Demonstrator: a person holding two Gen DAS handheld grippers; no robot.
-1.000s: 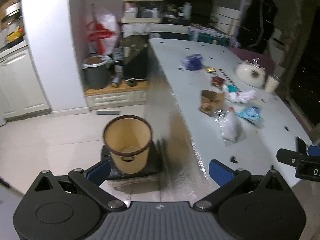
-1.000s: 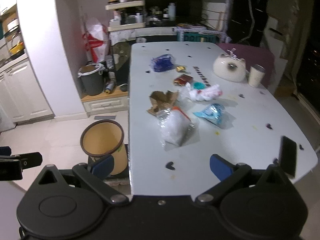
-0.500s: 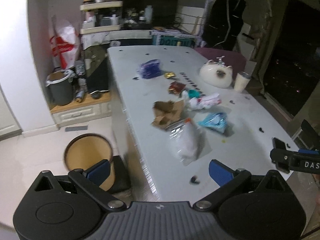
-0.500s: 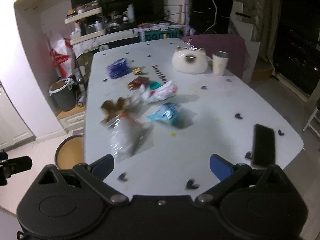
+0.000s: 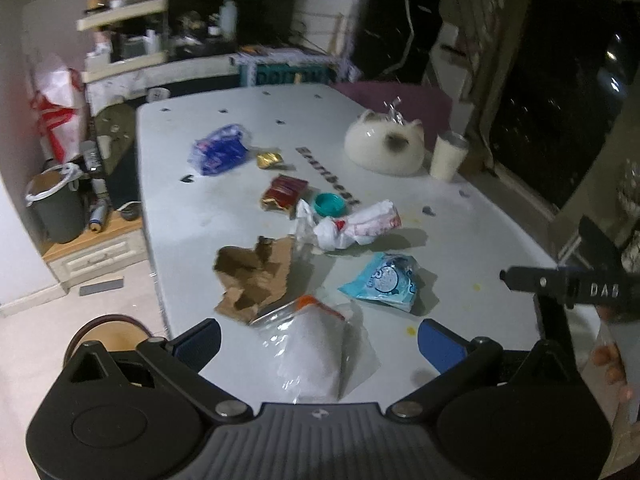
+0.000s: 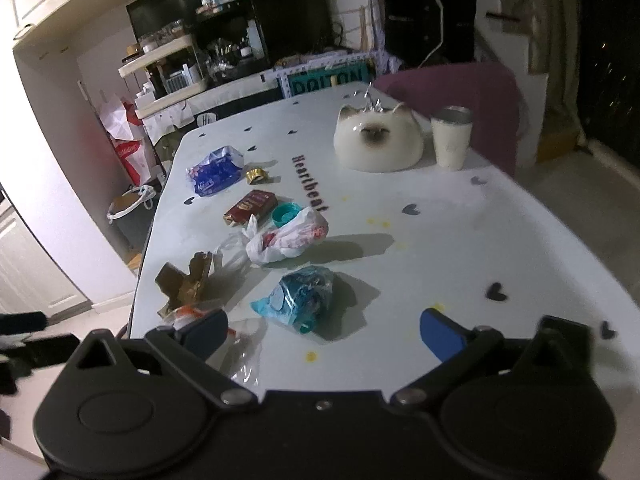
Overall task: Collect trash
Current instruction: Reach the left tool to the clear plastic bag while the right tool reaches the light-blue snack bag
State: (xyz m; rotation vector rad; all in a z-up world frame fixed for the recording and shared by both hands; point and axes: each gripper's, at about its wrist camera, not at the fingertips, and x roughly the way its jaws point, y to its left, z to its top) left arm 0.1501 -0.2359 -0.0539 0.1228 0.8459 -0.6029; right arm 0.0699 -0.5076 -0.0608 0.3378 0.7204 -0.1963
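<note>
White table [image 5: 224, 216] printed with small dark hearts fills both views in a dim kitchen. Left gripper [image 5: 319, 344] hangs above its near edge, jaws spread wide and empty, a clear plastic bag [image 5: 316, 352] lying just under them. Right gripper [image 6: 323, 330] is likewise wide and empty, nearest a light blue wrapper [image 6: 298, 294]. Farther out lie torn brown cardboard [image 5: 252, 276], a crumpled white bag [image 5: 356, 226], a red packet [image 5: 284, 192] and a blue bag [image 5: 218, 154]. Beside the table, a tan bin [image 5: 106, 330] stands on the floor.
</note>
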